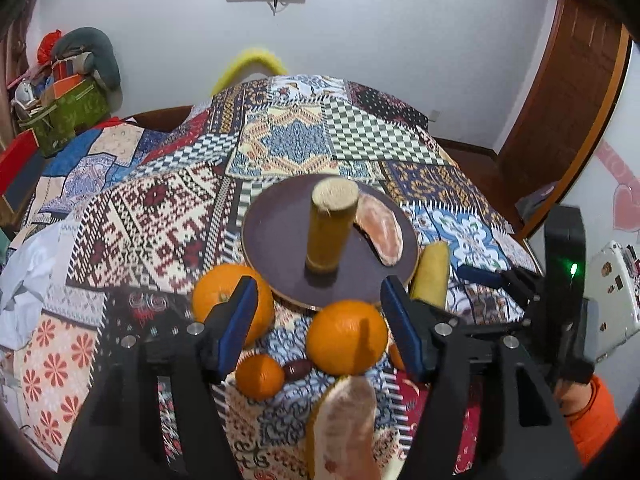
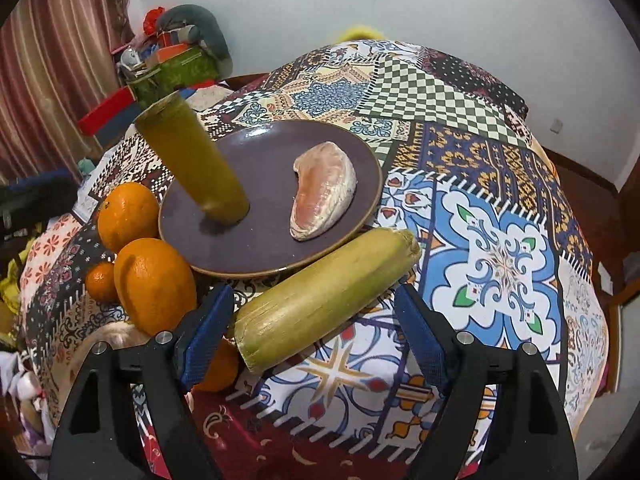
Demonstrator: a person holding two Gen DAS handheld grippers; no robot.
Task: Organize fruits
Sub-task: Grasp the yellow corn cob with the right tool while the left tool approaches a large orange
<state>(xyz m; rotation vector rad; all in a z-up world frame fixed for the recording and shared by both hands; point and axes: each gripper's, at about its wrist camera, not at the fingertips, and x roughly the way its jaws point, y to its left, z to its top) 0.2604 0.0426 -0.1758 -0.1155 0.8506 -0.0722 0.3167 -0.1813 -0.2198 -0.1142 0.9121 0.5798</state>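
A dark purple plate (image 1: 276, 240) (image 2: 256, 168) lies on the patchwork cloth. On it stand an upright sugarcane piece (image 1: 330, 226) (image 2: 194, 160) and a pomelo segment (image 1: 380, 230) (image 2: 324, 192). A second sugarcane piece (image 2: 324, 294) (image 1: 432, 274) lies beside the plate's near rim, between the jaws of my open right gripper (image 2: 316, 332). My open left gripper (image 1: 316, 320) hovers over a large orange (image 1: 346, 336) (image 2: 154, 284). Another large orange (image 1: 224, 292) (image 2: 128, 216), a small orange (image 1: 259, 376) (image 2: 101, 282), a dark date (image 1: 297, 369) and a second pomelo segment (image 1: 346, 428) lie near it.
The patchwork cloth (image 2: 500, 260) covers the whole surface and drops off at the sides. A green box of clutter (image 1: 68, 112) stands at the back left. A wooden door (image 1: 568, 92) is at the right. The right gripper's body (image 1: 560, 280) shows at the left wrist view's right edge.
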